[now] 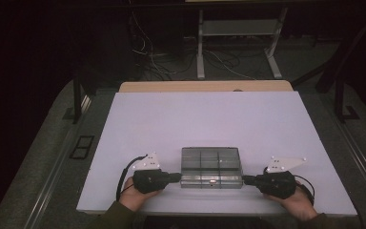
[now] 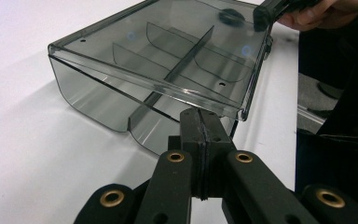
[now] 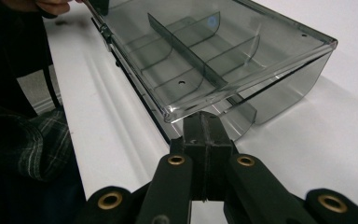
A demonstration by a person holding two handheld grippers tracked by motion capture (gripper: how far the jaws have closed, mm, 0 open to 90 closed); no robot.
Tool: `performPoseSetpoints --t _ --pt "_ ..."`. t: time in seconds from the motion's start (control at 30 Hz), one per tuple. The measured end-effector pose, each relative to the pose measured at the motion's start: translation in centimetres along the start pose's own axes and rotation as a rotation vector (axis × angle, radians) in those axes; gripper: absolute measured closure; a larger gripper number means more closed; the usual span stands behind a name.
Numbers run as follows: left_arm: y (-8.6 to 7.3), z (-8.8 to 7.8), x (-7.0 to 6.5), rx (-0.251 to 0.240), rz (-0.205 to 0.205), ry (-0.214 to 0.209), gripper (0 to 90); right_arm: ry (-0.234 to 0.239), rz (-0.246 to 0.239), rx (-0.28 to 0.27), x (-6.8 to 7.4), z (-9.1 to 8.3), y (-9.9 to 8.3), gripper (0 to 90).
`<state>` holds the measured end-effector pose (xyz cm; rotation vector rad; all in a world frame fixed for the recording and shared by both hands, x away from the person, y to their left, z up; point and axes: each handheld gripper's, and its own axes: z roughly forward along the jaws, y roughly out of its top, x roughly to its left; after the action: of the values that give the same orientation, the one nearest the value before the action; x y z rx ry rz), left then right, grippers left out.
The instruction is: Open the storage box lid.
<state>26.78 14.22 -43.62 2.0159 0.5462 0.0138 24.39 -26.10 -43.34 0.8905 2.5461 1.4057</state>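
The clear divided box (image 1: 211,167) lies flat, long axis running left-right.

Box (image 2: 168,60) far corner cut off (top edge)

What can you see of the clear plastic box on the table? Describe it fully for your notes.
The box is a flat, rectangular case of smoky see-through plastic with rounded lower corners. Its lid is shut, and inner walls divide it into several compartments, all of which look empty. A small clasp sits on the front edge. It lies flat near the front of the white table. The left gripper and right gripper, jaws shut, meet its two ends at the front corners.
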Motion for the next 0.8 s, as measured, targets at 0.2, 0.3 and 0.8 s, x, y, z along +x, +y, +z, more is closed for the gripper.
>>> performPoseSetpoints --t 0.2,0.3,0.8 --pt "0.3 0.0 -0.1 -0.017 0.001 0.013 89.0 0.008 0.001 -0.019 0.0 -0.1 0.2 89.0" --pt "0.4 0.0 -0.1 -0.022 -0.001 0.014 89.0 0.01 0.004 -0.024 0.1 -0.1 0.3 89.0" --pt "0.8 0.0 0.1 -0.051 0.002 0.031 89.0 0.039 -0.012 -0.038 0.4 0.7 1.1 89.0"
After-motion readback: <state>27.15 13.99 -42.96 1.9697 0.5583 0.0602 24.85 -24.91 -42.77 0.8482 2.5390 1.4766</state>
